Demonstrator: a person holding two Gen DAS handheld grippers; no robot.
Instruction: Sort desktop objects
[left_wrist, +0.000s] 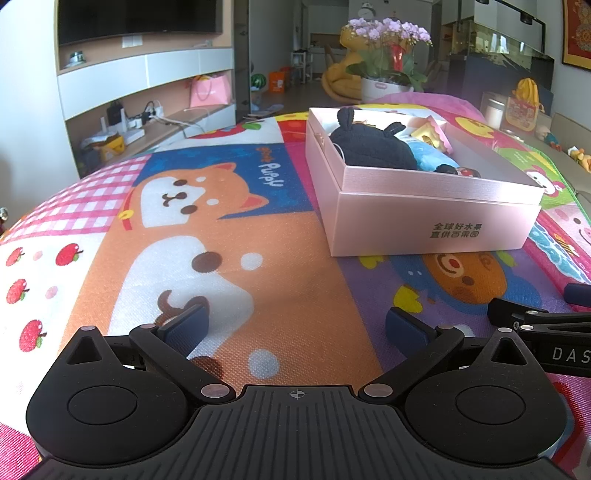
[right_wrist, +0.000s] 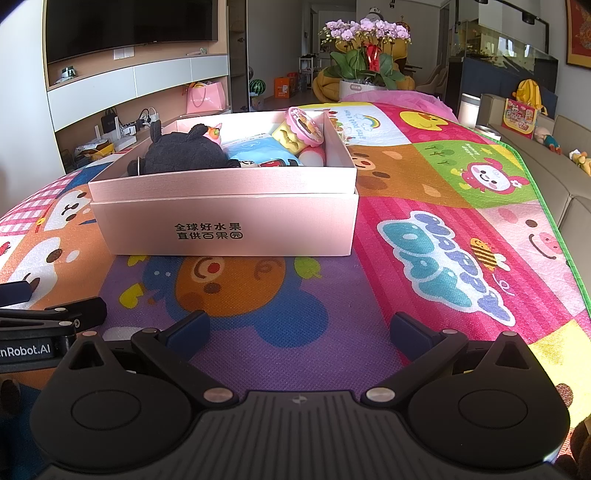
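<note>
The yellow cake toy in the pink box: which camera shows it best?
Right wrist view: the cake toy faces the camera, frosting top and yellow side clear. In the left wrist view it is partly hidden behind the black plush.

left tool (left_wrist: 295, 326) spread wide and empty, right tool (right_wrist: 299, 326) likewise

A potted orchid (right_wrist: 364, 55), a wall television (right_wrist: 129, 26) and a pink shopping bag (right_wrist: 205, 98) stand beyond the table.

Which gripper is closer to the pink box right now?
Right, by a little. The right gripper faces the pink box almost head-on; for the left gripper the box lies ahead and off to its right. Both have open, empty jaws.
</note>
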